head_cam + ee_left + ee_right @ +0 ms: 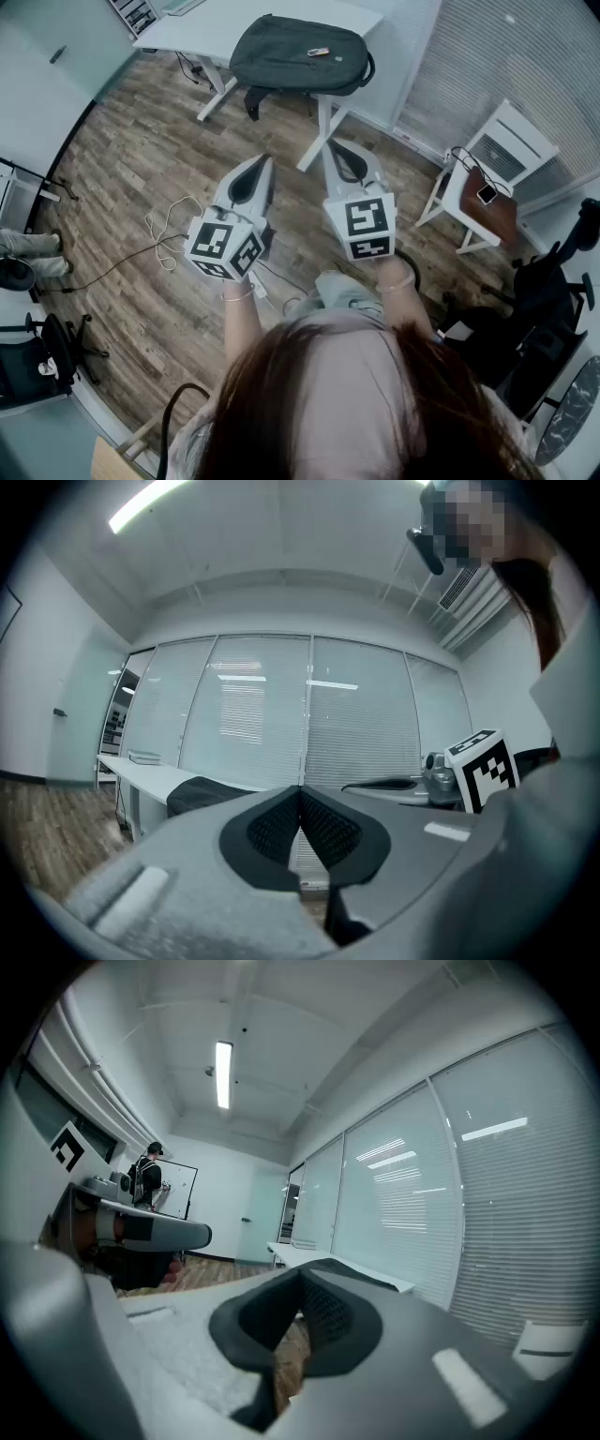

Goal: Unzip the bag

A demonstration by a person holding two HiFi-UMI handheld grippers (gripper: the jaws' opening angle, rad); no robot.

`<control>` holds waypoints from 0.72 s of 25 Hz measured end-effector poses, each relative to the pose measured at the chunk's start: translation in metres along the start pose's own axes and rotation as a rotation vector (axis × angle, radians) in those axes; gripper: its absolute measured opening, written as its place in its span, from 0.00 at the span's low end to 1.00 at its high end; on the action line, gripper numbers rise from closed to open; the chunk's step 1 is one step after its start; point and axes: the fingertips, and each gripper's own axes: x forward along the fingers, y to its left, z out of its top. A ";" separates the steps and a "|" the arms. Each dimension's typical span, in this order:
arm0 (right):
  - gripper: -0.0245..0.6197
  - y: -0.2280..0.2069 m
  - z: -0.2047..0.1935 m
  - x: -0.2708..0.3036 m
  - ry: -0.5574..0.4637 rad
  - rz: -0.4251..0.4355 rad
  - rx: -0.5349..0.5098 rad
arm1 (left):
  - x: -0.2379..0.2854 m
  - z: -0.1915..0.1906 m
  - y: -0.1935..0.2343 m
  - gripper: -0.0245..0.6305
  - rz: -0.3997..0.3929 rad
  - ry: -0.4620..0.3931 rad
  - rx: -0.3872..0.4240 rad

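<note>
Atop the white table [211, 23], at its near edge: bag [298, 54]. Lies flat, long axis along that edge. Short of the table, over open floor [141, 159]: left gripper [260, 161], right gripper [335, 147], both jaws pressed together, empty.

Left gripper [255, 174]: you hold it out level in front of you, left marker cube [223, 246] nearest you, jaws closed pad to pad with nothing between them, and your bare left forearm [239, 323] runs back from it. Right gripper [339, 161]: just beside the left and roughly parallel, also level, right marker cube [362, 225] toward you, jaws likewise closed and empty, right forearm [405, 302] behind it. The two grippers sit near each other without touching.
</note>
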 end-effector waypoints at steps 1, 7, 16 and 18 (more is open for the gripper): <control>0.04 -0.002 0.000 0.003 -0.004 0.003 -0.002 | 0.005 -0.001 0.001 0.05 -0.001 -0.001 -0.002; 0.04 -0.011 -0.003 0.017 -0.014 0.024 0.005 | 0.034 -0.006 0.001 0.05 -0.017 0.003 -0.011; 0.04 -0.036 -0.018 0.050 -0.006 0.048 0.013 | 0.084 -0.016 0.011 0.05 -0.007 0.009 -0.019; 0.04 -0.044 -0.022 0.059 -0.001 0.055 0.015 | 0.096 -0.019 0.013 0.05 0.004 0.014 -0.015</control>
